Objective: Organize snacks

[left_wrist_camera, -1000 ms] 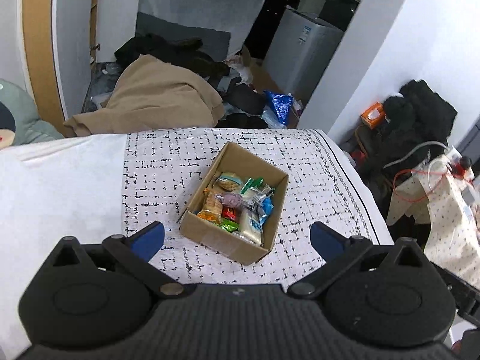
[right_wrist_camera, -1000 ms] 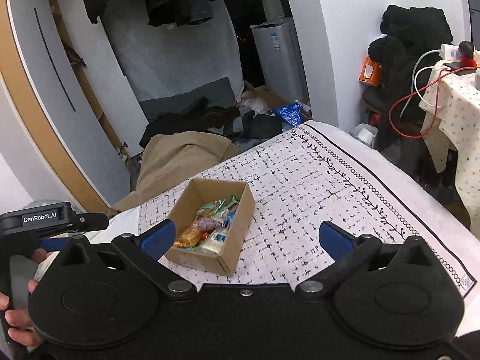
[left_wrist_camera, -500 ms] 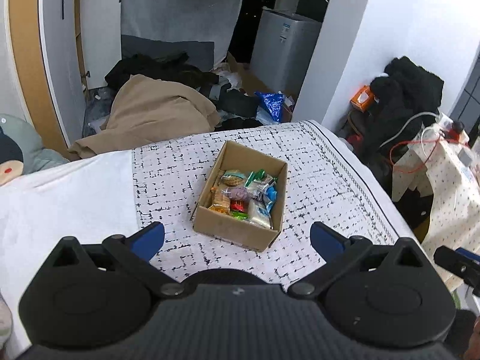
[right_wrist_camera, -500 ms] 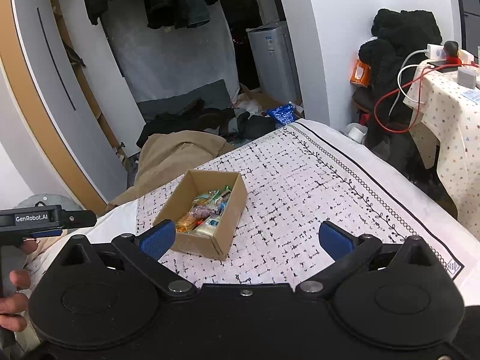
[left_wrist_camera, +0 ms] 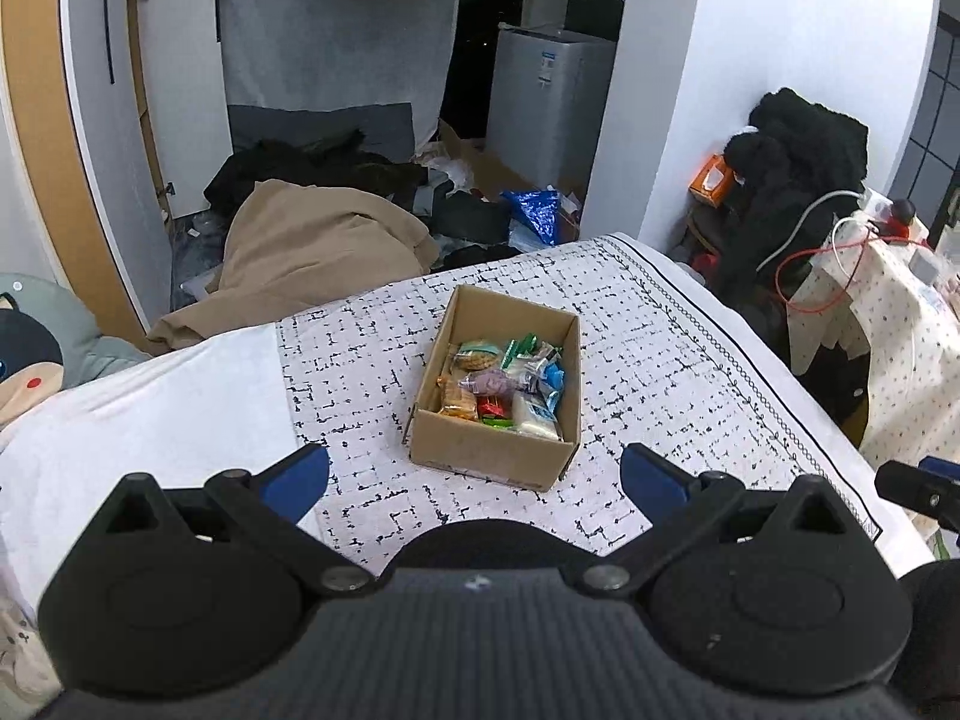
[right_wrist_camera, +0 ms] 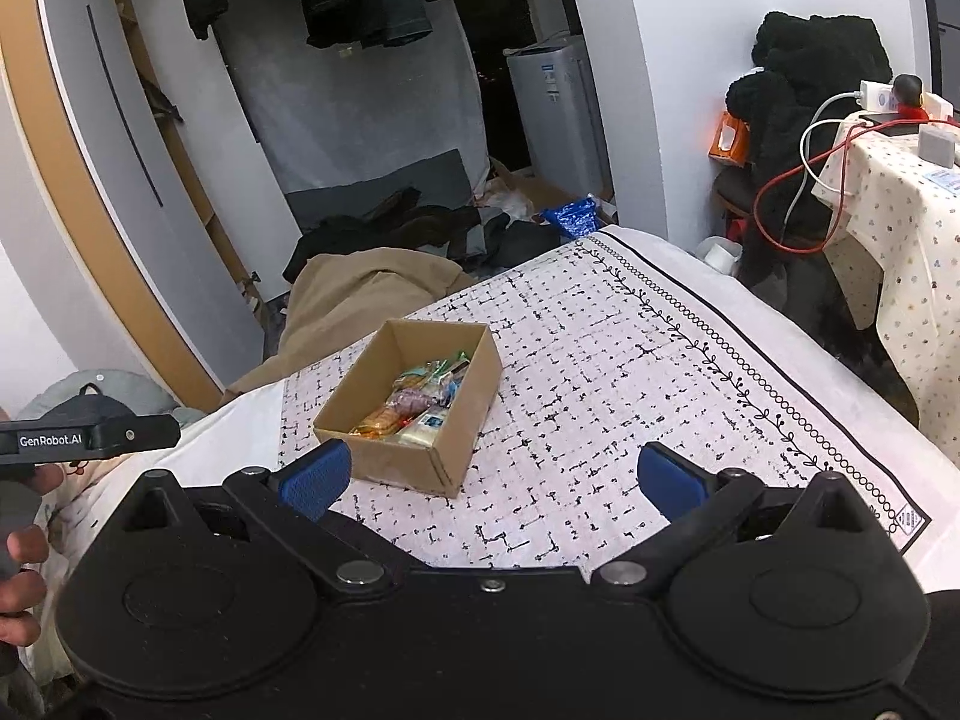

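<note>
On the patterned cloth covering the bed sits a cardboard box, open-topped, w/ snacks packed inside: orange cracker pack, purple-wrapped piece, red & green wrappers, a white pack w/ blue print, a round biscuit pack toward the far end. All the snacks lie in the box; the far part of its floor shows bare cardboard. Left of the cloth lies plain white bedding.

Left gripper is held above the near edge of the bed, fingers spread wide apart w/ nothing between them; blue pads frame the box from the near side, not touching it. Right gripper likewise has its fingers wide apart & empty; in the right wrist view the box sits just past its left pad, apart from it. Left edge of that view shows the other tool's black body marked GenRobot.AI & a hand gripping it.

Beyond the bed: tan blanket heaped on the floor, dark clothes behind it, blue bag, white appliance in the doorway. To the right, black garments piled on a chair, a table w/ dotted cloth carrying a power strip & red cable. Plush toy at far left
</note>
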Demonstrator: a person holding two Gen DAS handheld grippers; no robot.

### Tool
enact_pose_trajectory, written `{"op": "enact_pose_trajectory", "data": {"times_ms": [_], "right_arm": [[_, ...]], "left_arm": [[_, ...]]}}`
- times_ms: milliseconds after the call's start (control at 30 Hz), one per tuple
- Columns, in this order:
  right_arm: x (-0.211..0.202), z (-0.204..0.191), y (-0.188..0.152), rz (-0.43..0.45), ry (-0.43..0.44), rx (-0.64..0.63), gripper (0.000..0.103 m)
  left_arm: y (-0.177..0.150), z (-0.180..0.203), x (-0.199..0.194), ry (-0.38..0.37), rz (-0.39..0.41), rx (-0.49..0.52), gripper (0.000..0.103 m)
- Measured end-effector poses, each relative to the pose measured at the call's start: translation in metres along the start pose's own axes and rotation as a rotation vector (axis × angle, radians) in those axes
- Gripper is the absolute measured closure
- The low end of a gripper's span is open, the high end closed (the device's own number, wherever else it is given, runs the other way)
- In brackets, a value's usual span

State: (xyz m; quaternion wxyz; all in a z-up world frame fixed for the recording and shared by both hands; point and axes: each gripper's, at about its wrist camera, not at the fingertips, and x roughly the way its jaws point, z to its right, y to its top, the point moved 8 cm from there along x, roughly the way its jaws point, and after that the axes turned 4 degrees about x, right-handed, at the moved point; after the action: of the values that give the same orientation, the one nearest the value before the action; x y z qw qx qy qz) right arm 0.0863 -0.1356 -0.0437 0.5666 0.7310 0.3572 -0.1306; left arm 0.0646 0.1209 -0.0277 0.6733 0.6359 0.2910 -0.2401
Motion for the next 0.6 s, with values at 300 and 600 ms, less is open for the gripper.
{"op": "enact_pose_trajectory", "data": {"times_ms": [300,600], "right_arm": [[0.005,0.008,-0.013,-0.034,0.006,-0.001,0.0],[0.008,0.016,-0.021,-0.056,0.01,0.011,0.0]], "left_arm": [[-0.01,-0.001,0.005,0.011,-0.008,0.033,0.0],[-0.018,0.003,0.012,0.011,-0.03,0.058,0.0]]}}
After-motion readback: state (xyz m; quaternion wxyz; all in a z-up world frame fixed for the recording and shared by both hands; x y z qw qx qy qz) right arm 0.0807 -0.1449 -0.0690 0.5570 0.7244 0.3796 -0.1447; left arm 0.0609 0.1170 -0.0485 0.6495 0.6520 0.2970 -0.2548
